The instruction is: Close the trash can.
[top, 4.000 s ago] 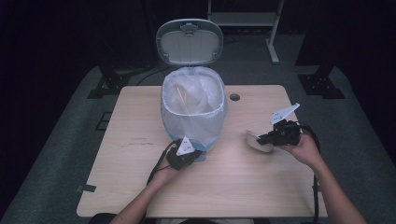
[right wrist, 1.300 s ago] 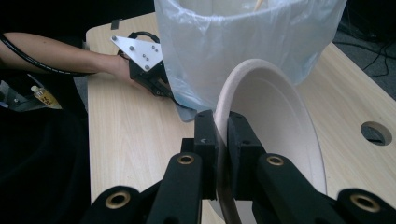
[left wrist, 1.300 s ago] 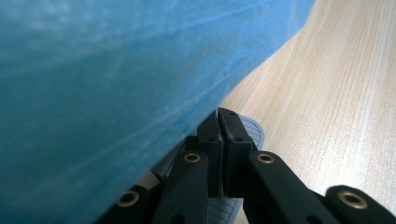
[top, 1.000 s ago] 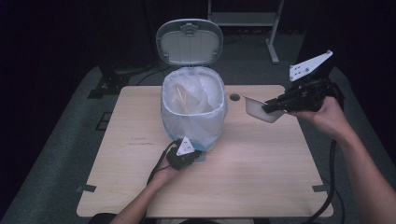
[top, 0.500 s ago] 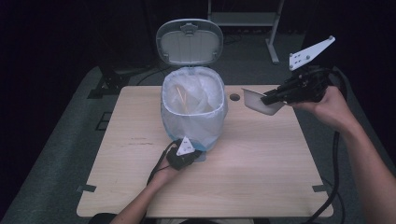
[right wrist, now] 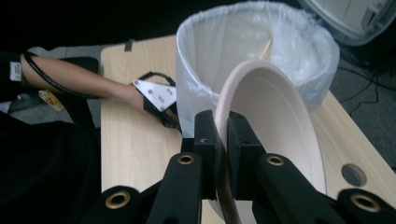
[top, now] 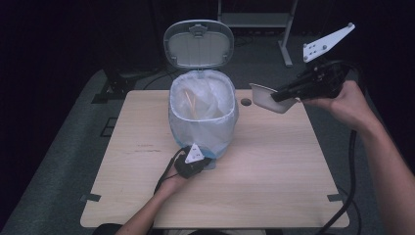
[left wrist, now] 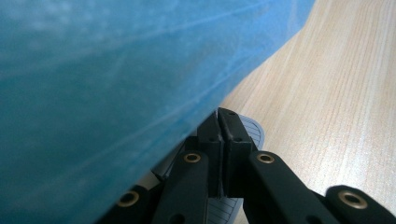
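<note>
Right gripper [top: 286, 94] is up off the table [top: 274, 161] now, held high at the right, jaws pinched tight on the rim of a paper bowl [top: 266, 96]; four seconds back it sat low on the tabletop with the bowl, and over the last second it has been swinging leftward toward the lined pedal bin [top: 203, 111]. Bowl hangs in the air just right of the bin mouth, not yet over it, tilted on edge in the right gripper view [right wrist: 275, 126]. Bin lid [top: 198, 44] stands open. Left gripper [top: 191, 164] has not moved: jaws closed together, pressed down on the bin's foot pedal [left wrist: 250, 133] at the base, nothing gripped between them. Likely reading: bowl is headed for disposal; remaining travel is short, then a release over the liner.
</note>
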A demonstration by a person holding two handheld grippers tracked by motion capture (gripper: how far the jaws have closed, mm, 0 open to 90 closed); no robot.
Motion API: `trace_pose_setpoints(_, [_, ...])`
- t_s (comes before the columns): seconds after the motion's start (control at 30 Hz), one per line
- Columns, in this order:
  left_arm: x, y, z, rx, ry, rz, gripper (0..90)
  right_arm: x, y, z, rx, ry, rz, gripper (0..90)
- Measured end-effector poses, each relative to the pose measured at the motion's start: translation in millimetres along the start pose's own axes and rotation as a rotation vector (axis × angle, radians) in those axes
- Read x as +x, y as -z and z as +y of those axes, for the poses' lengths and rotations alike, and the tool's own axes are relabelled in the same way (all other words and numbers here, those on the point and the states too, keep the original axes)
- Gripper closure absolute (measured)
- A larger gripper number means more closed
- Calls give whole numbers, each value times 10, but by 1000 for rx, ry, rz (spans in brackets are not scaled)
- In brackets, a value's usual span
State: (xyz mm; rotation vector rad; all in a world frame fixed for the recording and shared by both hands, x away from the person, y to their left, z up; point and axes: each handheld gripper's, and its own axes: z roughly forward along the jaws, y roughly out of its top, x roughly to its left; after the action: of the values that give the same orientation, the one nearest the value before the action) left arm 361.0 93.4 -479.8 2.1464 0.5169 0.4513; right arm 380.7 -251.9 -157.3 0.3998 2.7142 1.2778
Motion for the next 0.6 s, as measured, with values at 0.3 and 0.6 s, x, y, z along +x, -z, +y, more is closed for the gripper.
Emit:
trace_pose_setpoints(0.3, [0, 1, 0, 1, -1, 1, 889, 22, 10, 143, -1, 19, 3, 833])
trace_pose_setpoints(0.6, [0, 1, 1, 1, 1, 0, 889, 43, 19, 299, 6, 36, 0, 833])
